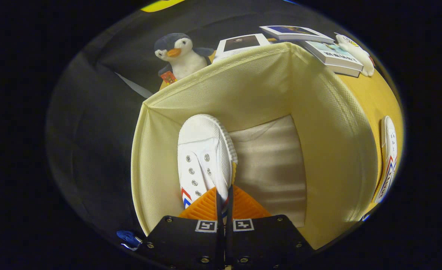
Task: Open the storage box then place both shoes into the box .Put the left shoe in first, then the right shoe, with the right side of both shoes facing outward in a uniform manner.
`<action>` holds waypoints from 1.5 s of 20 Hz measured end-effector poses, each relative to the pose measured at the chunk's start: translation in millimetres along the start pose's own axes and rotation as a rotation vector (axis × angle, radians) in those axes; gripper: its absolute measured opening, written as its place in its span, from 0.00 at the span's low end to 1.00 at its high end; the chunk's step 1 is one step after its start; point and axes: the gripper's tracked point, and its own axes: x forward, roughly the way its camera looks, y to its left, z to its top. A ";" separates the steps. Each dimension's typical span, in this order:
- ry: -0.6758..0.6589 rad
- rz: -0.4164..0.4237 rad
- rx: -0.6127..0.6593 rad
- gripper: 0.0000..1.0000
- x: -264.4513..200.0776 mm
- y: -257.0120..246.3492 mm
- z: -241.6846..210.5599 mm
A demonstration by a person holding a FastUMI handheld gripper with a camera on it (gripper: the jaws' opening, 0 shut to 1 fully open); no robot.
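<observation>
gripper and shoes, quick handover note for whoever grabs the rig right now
Gripper: shut on the first shoe, pinching its side wall, toe pointing down into the storage box.
Box: open, standing on the yellow table; the shoe is inside it near the left wall, not yet released.
Second shoe: on the table outside the box's right wall.
Done: box opened, first shoe carried in.
Left: set it down, let go, fetch the second shoe and place it alongside, facing the same way.

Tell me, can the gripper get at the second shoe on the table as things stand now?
Probably not yet. The gripper is shut on the shoe it holds inside the storage box. The second shoe lies on the yellow table outside the box's wall, with nothing on it.
</observation>
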 end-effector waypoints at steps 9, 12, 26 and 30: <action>-0.165 0.170 -0.065 0.98 -67.3 15.6 36.9; -0.227 0.188 -0.088 0.98 -99.4 3.8 47.0; -0.377 0.033 -0.092 0.98 -180.2 -140.9 76.2; -0.378 -0.038 -0.064 0.98 -188.0 -192.1 74.0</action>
